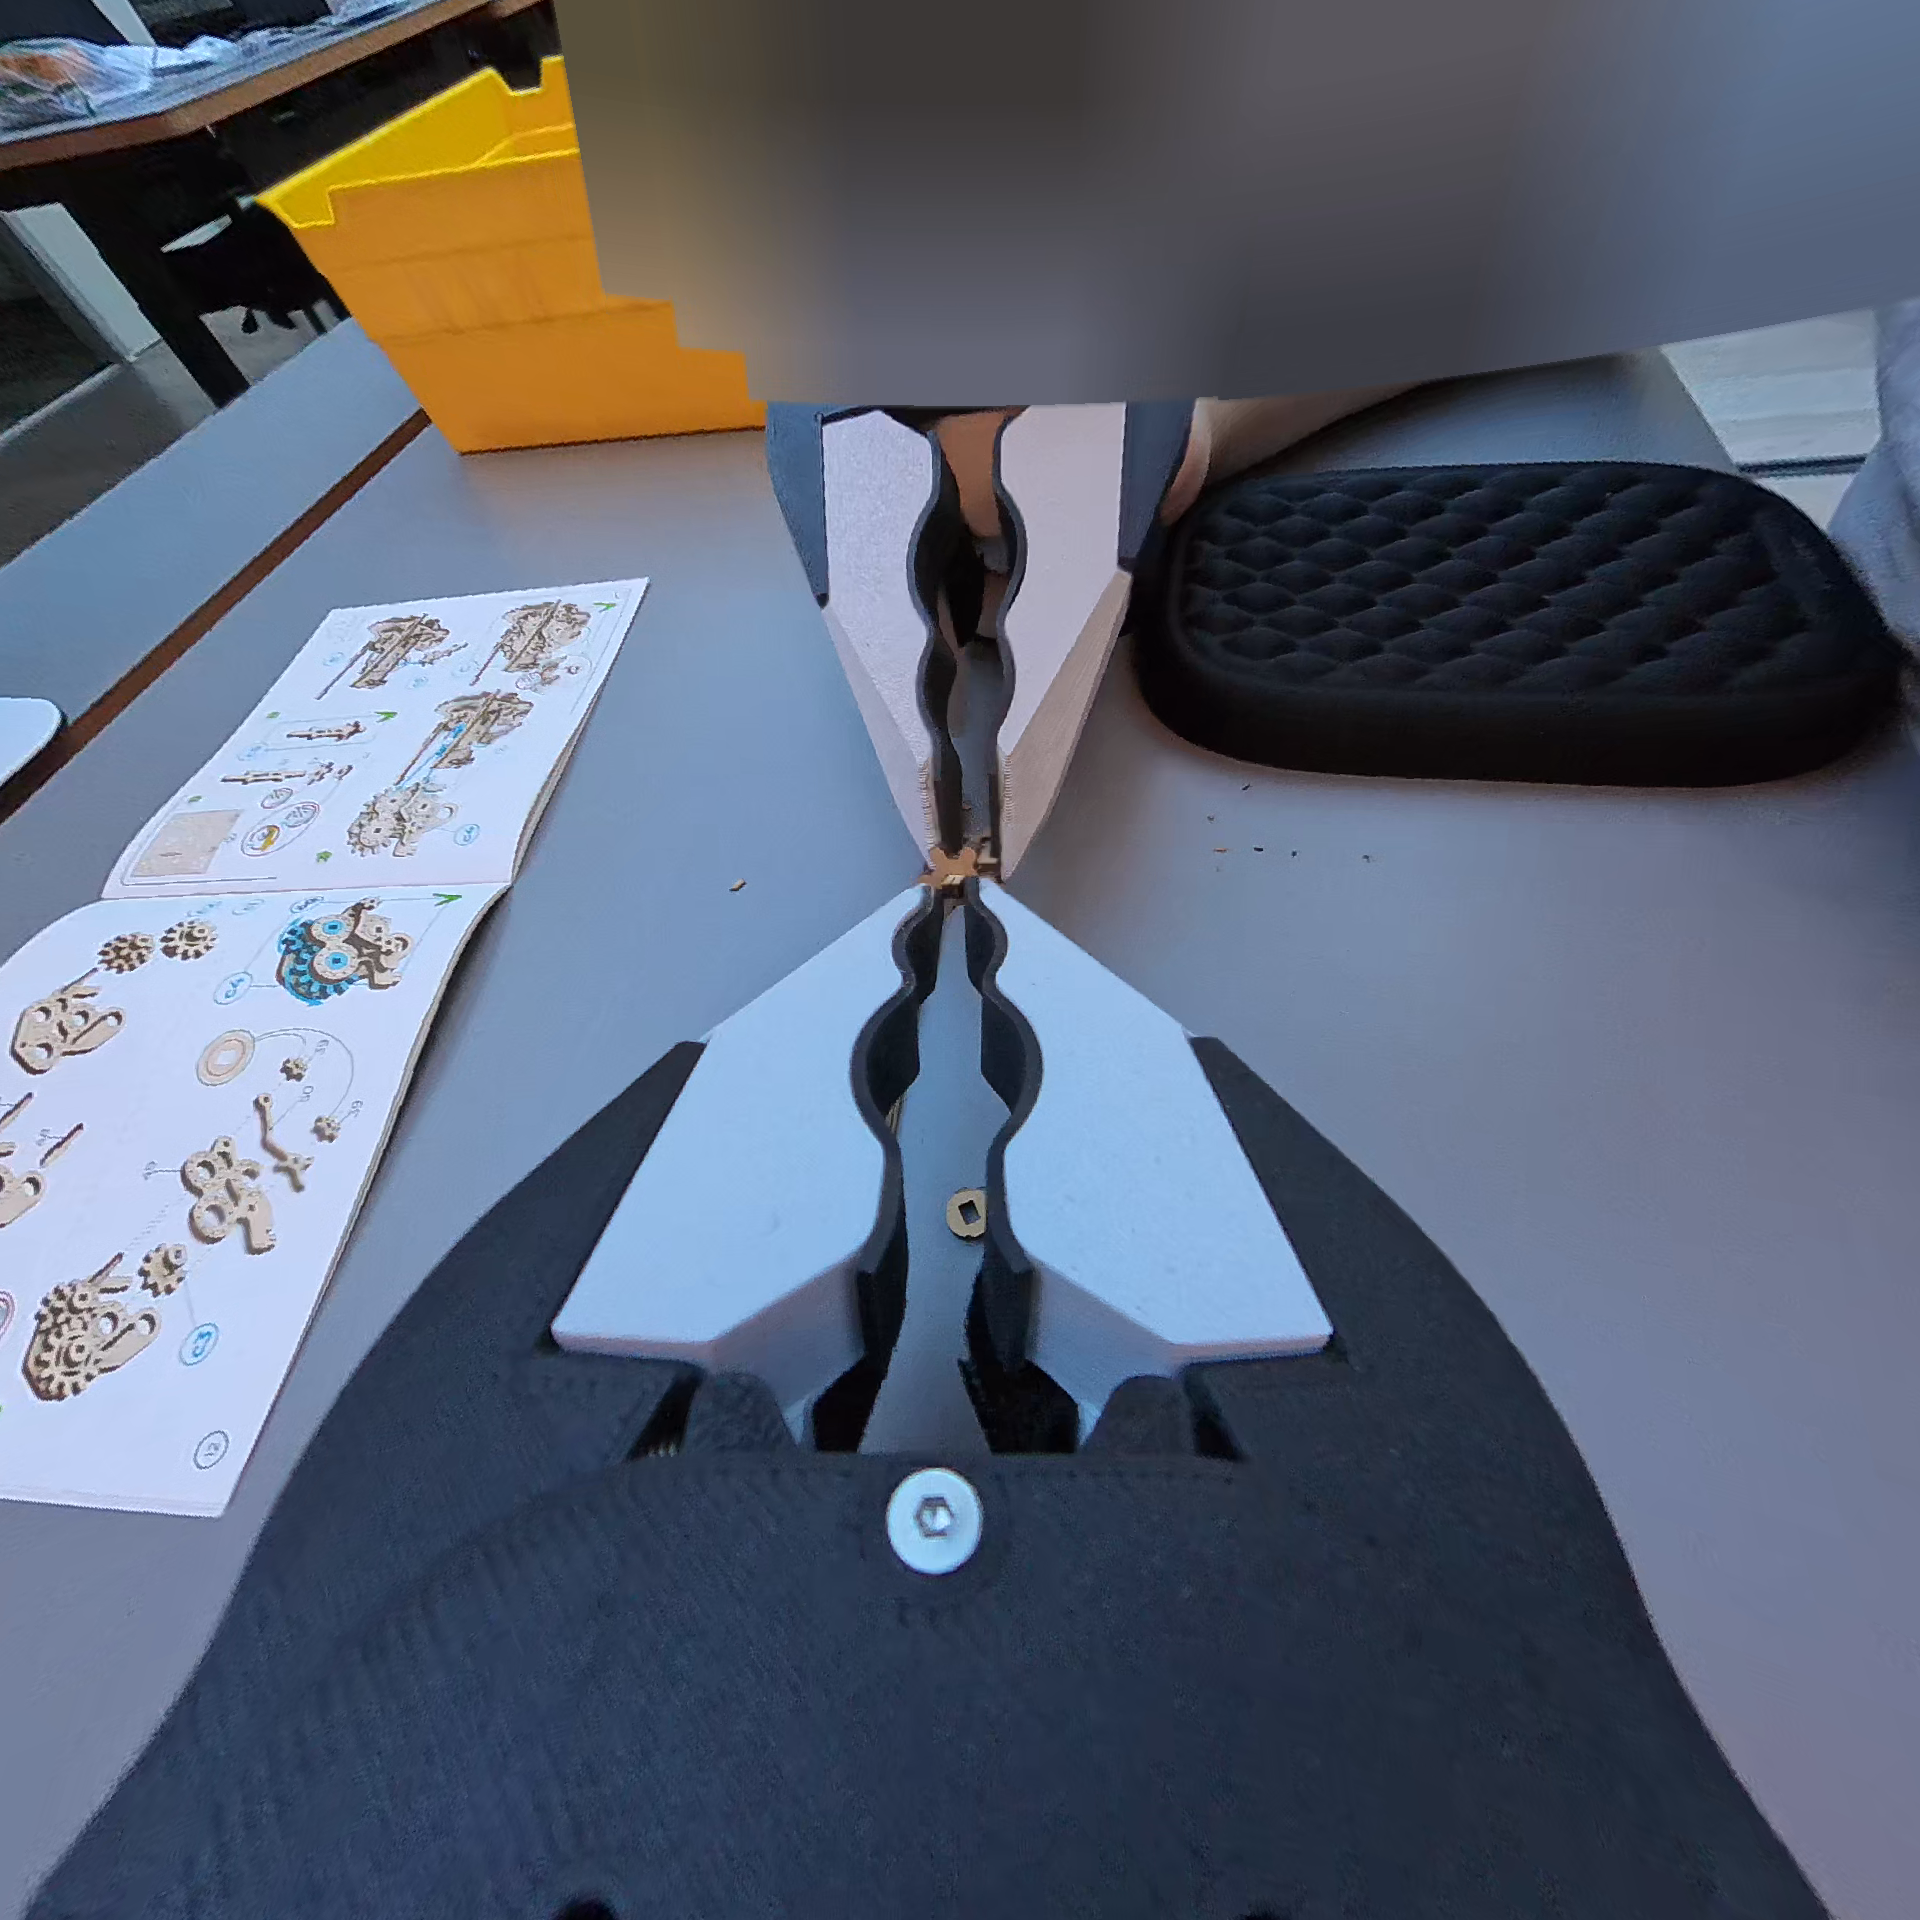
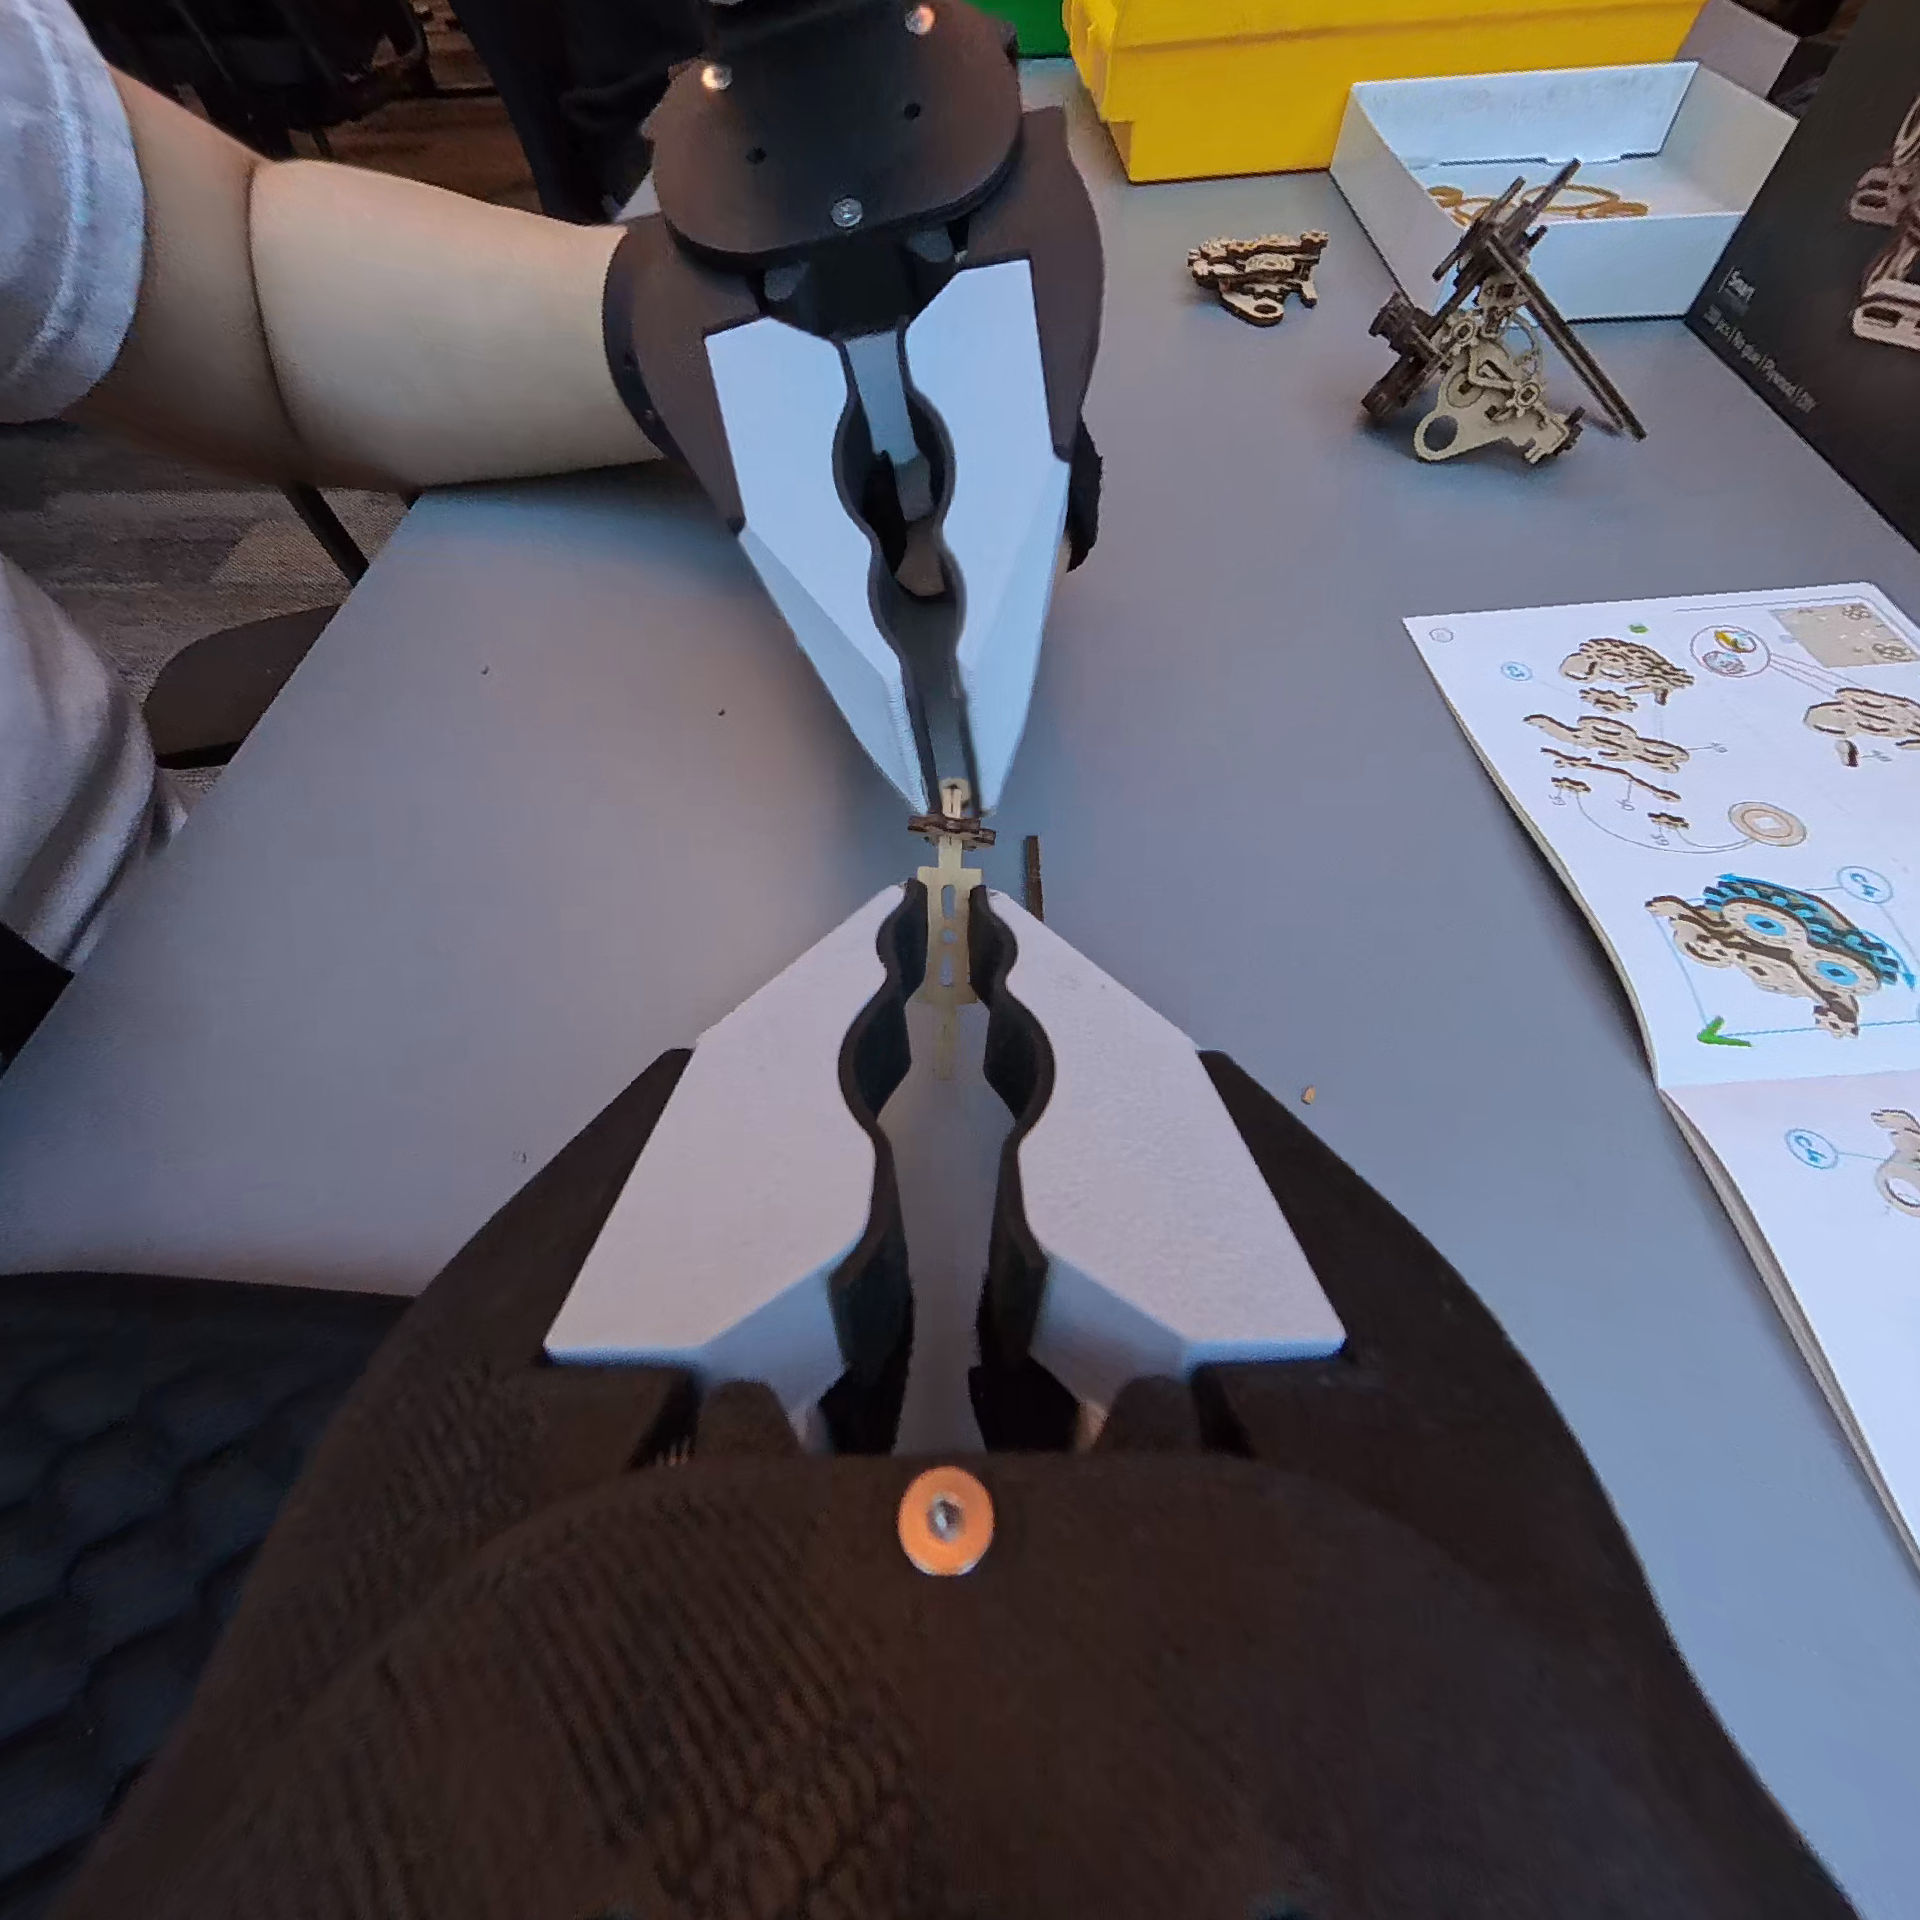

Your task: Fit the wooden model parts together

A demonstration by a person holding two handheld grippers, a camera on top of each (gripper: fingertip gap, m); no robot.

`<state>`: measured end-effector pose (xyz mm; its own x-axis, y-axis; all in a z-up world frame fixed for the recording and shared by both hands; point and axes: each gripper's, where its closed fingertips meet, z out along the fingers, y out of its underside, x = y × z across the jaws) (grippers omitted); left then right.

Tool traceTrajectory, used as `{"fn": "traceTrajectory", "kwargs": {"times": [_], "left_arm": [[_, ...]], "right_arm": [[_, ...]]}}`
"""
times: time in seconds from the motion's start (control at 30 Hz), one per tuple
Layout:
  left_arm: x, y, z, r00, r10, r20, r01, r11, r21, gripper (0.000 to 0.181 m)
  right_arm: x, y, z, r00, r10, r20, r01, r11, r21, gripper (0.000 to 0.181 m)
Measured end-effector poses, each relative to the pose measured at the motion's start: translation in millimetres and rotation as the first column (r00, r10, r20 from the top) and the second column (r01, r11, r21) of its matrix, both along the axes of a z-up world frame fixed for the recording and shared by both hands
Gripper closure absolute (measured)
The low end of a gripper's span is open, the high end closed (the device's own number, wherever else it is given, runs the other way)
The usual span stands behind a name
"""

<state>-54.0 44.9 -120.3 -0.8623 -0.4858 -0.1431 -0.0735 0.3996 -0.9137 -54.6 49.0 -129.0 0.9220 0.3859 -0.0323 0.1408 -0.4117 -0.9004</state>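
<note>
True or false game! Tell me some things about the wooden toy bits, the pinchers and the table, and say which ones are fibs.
1. The right gripper holds a thin wooden strip. True.
2. A small gear sits on that strip. True.
3. The instruction booklet is closed. False: it lies open.
4. The bin is red. False: it is yellow.
5. A part-built wooden model stands on the table. True.

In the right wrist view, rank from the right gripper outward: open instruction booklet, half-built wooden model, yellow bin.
1. Instruction booklet, right of the right gripper.
2. Half-built wooden model, farther back on the right.
3. Yellow bin, at the table's far edge.
</note>
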Motion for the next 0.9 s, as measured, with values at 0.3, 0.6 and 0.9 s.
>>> {"fn": "traceTrajectory", "kwargs": {"times": [0.3,0.6,0.9], "left_arm": [[-4.0,-0.1,-1.5,0.999,-0.034,0.013,0.033,0.999,0.021,0.177],[-7.4,-2.5,-4.2,0.994,-0.063,0.092,0.055,0.994,0.092,0.180],[-6.6,-3.5,54.0,0.989,-0.011,0.148,0.048,0.967,-0.250,0.181]], "right_arm": [[-2.9,-0.6,-3.7,0.991,0.030,0.131,-0.033,0.999,0.022,0.175],[-3.4,-1.4,-4.3,0.984,0.037,0.175,-0.044,0.999,0.032,0.175],[0.0,-8.2,64.8,0.998,0.053,-0.016,-0.042,0.907,0.418,0.156]]}}
